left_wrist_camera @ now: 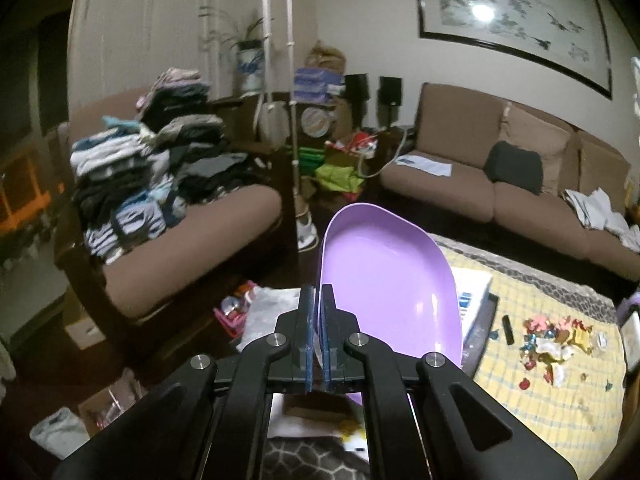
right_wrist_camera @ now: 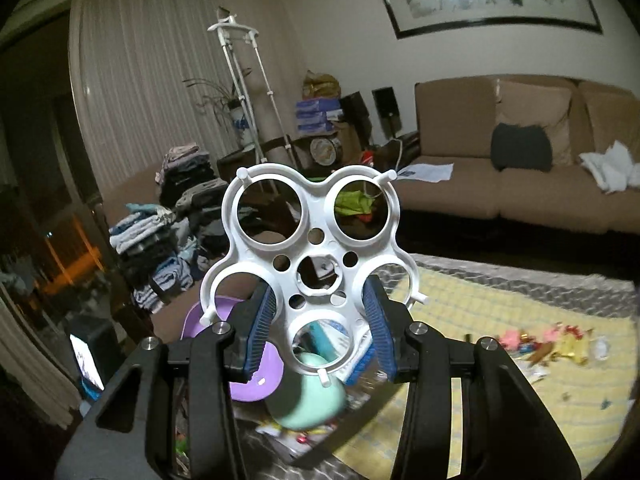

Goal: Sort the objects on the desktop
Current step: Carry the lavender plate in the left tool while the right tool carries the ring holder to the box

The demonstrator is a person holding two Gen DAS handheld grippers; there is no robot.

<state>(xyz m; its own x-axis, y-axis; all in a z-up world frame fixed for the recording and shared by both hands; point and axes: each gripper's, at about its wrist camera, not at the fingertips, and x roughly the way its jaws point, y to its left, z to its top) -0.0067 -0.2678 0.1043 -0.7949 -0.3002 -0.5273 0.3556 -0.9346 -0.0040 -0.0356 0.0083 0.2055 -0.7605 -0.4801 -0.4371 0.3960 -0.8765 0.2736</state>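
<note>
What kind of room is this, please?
Most likely a home living room: a brown sofa under a framed painting, an armchair piled with folded clothes, and curtains.

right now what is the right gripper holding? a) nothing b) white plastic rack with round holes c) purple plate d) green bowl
b: the right gripper has its jaws closed on the white rack, its blue pads pressing the lower part, while the purple plate sits in the left gripper.
</note>
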